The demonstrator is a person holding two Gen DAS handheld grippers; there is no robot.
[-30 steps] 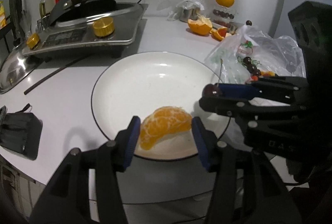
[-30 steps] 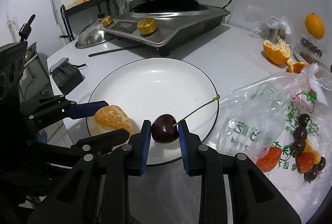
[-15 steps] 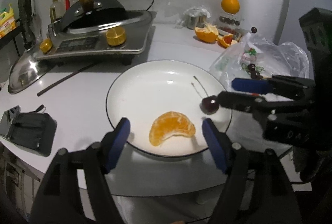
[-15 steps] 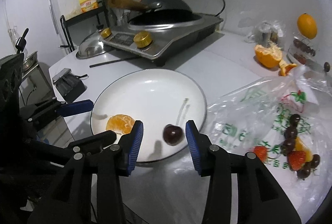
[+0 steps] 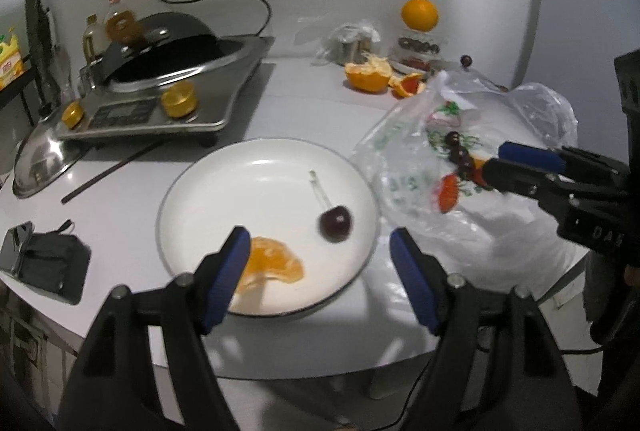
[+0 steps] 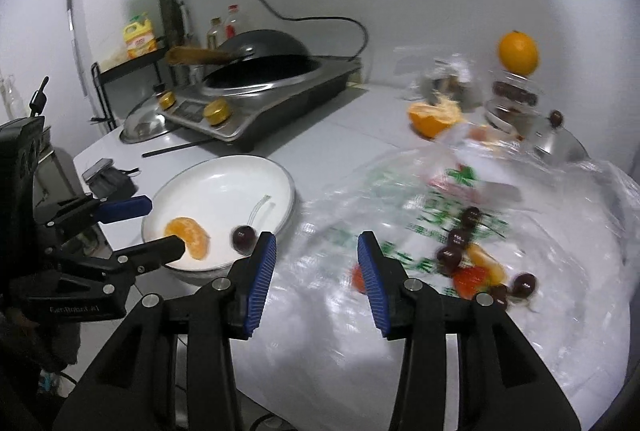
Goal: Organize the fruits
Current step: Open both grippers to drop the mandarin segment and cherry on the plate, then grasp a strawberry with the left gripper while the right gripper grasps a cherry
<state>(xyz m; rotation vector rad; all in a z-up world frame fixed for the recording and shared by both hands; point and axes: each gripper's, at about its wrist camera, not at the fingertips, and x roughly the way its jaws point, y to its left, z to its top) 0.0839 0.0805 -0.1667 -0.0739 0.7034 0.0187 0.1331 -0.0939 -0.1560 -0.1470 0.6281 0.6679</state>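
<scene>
A white plate (image 5: pixel 224 191) holds a peeled tangerine piece (image 5: pixel 276 265) and a dark cherry (image 5: pixel 335 223) with a stem. The plate (image 6: pixel 208 187), tangerine piece (image 6: pixel 190 233) and cherry (image 6: pixel 244 237) also show in the right wrist view. My left gripper (image 5: pixel 320 271) is open and empty, raised over the plate's near rim. My right gripper (image 6: pixel 316 275) is open and empty above a clear plastic bag (image 6: pixel 540 227) that holds several cherries (image 6: pixel 456 245) and strawberry pieces (image 6: pixel 472 281). The bag (image 5: pixel 520 119) lies right of the plate.
An induction cooker (image 5: pixel 160 103) with a black wok stands at the back left, with a steel lid (image 5: pixel 40 159) beside it. A half-peeled orange (image 5: pixel 368 75), a whole orange (image 5: pixel 419 13) on a jar and a black pouch (image 5: pixel 48 267) are on the table.
My right gripper let go of the cherry onto the plate, opened and swung right over the bag. My left gripper opened off the tangerine piece and pulled back and up.
</scene>
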